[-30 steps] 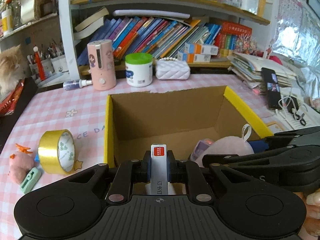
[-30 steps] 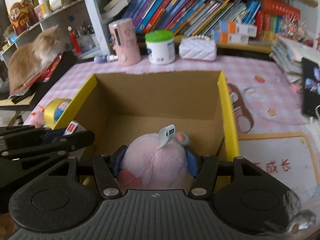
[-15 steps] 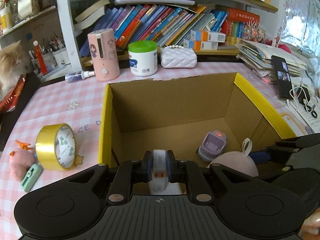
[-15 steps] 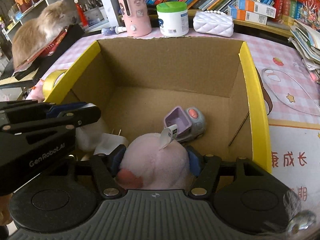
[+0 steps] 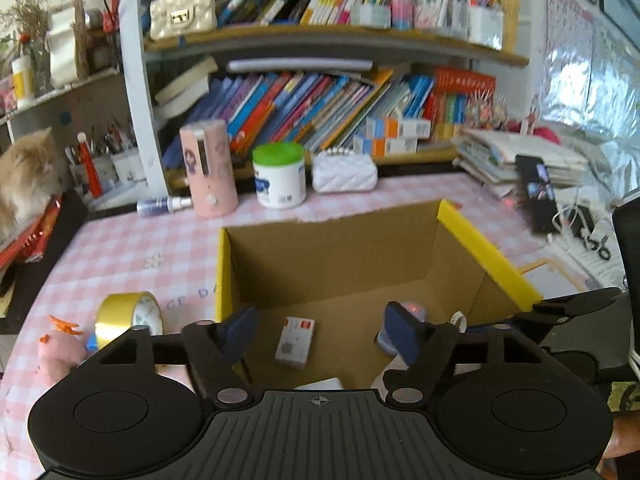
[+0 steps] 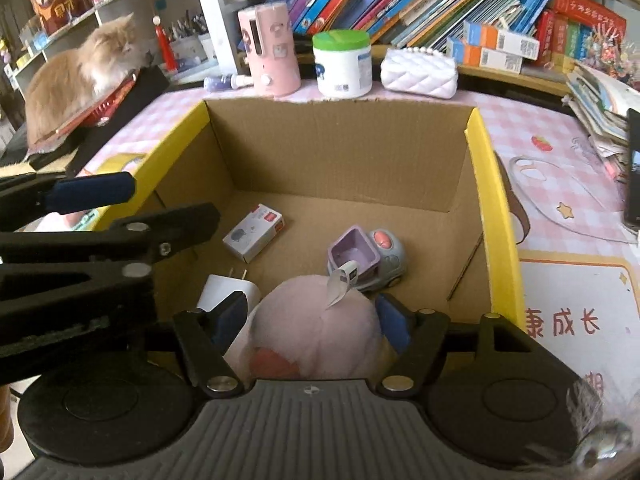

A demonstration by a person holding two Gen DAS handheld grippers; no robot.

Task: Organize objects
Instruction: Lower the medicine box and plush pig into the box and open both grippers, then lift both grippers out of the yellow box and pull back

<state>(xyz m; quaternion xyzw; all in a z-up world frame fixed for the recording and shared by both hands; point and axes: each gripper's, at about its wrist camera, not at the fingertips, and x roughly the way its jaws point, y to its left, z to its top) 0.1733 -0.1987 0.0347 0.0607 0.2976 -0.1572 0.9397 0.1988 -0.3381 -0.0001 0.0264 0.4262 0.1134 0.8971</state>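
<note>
The pink plush [image 6: 316, 324] sits between the right claw's [image 6: 310, 318] just-widened pads, low inside the cardboard box [image 6: 478, 168], while the left claw [image 5: 320, 332] gapes empty above the small white box [image 5: 295, 340]

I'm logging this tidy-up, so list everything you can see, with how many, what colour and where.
cardboard box: one, brown with yellow rims, on the table
small carton: one, white and red, box floor
toy car: one, purple and grey, box floor
charger plug: one, white, box floor
plush toy: one, pink, in the box between the right fingers
tape roll: one, gold, left of the box
tub: one, white with green lid, behind the box
cat: one, ginger, far left
left gripper: open, above the box
right gripper: jaws just opening around the plush toy
</note>
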